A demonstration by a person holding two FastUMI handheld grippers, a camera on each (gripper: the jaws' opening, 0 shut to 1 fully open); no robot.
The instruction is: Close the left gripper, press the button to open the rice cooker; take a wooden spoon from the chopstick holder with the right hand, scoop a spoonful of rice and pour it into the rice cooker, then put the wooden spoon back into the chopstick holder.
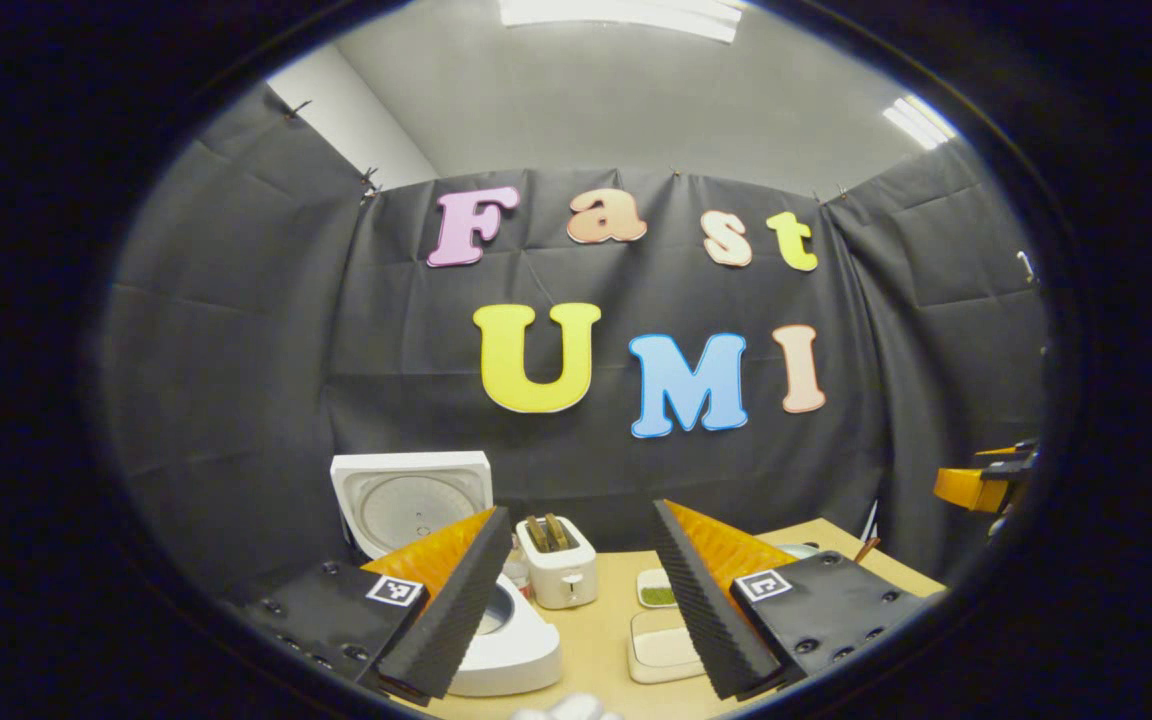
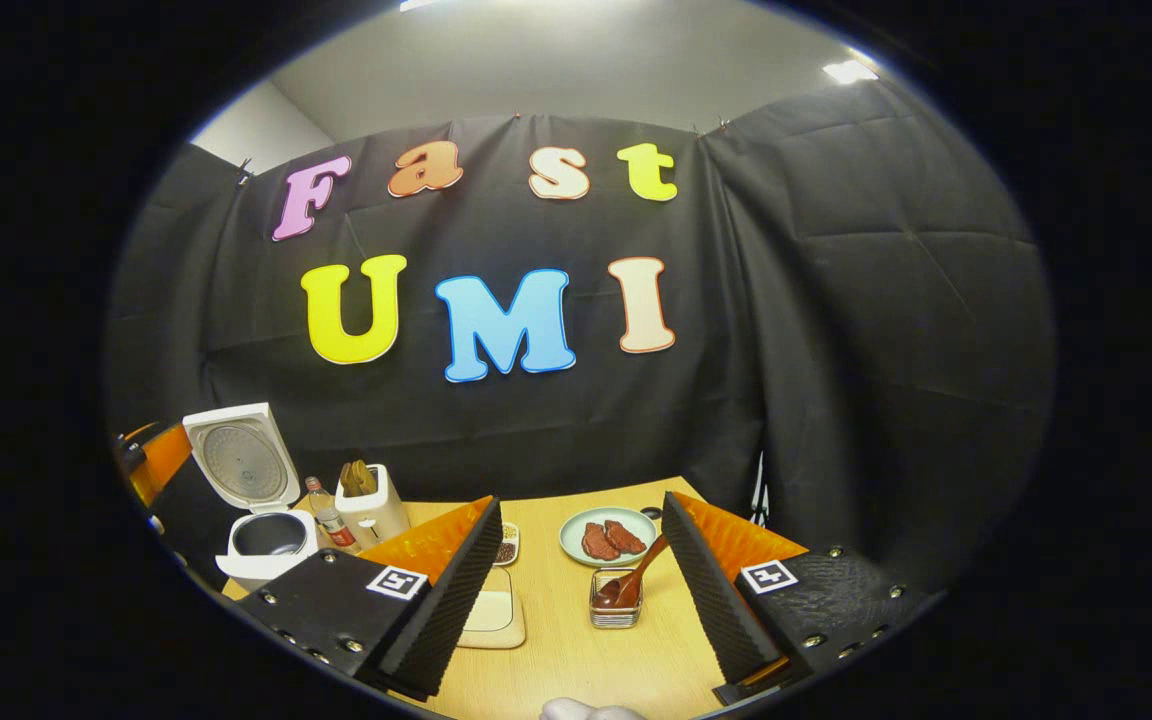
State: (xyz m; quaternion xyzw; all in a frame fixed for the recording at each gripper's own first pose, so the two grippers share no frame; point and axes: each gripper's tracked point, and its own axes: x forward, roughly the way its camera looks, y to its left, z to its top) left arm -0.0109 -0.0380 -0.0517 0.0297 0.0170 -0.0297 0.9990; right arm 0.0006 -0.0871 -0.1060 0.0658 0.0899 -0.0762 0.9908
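Both your claws, left (image 1: 576, 590) and right (image 2: 581, 590), hang spread and empty above the surface (image 2: 576, 650). The rice cooker (image 2: 261, 535) stands lid-up at ten o'clock near the left edge. The wooden spoon (image 2: 636, 578) leans in its holder (image 2: 616, 598) dead ahead, handle toward one o'clock.

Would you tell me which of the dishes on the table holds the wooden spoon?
The small clear holder nearest the right gripper; the wooden spoon leans in it. The round plate behind holds reddish pieces.

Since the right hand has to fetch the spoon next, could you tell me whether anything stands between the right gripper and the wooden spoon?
Nothing visible does. In the right gripper view the right gripper is open, and the wooden spoon stands in the chopstick holder just ahead between its fingers, with bare table before it.
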